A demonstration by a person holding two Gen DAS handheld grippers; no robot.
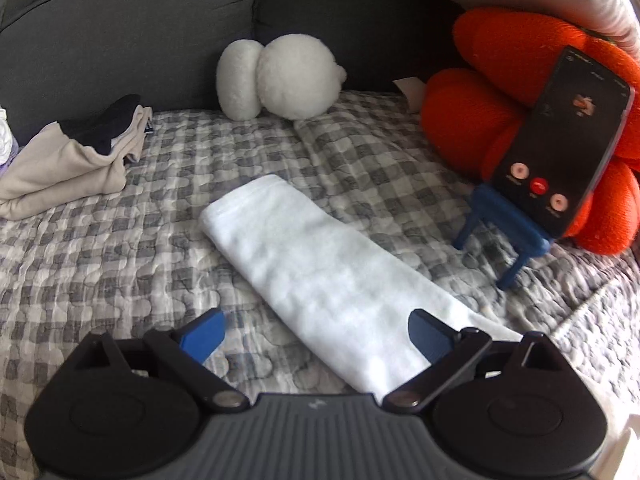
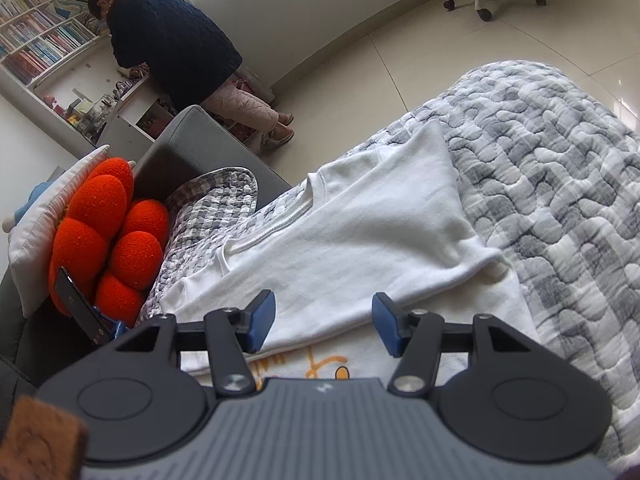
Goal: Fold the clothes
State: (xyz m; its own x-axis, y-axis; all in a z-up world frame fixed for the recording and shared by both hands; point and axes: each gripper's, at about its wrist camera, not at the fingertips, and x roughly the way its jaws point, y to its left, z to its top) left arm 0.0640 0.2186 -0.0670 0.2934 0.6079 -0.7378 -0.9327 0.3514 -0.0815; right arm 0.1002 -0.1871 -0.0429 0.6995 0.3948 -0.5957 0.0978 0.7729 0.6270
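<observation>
A white garment [image 1: 320,264] lies folded into a long strip on the grey checked quilt [image 1: 120,240] in the left wrist view. My left gripper [image 1: 316,334] hangs open and wide just above its near end, with the right fingertip [image 1: 430,334] over the cloth and the left one over the quilt. In the right wrist view the white garment [image 2: 360,240] shows a folded-over upper layer and an orange print near the gripper. My right gripper [image 2: 324,322] is open above that layer, and its pads press on nothing.
A pile of folded beige and dark clothes [image 1: 68,164] sits at the left. A white plush [image 1: 280,76], an orange cushion [image 1: 520,92] and a phone [image 1: 560,144] on a blue stand line the sofa back. A person [image 2: 172,44] stands at a bookshelf across the floor.
</observation>
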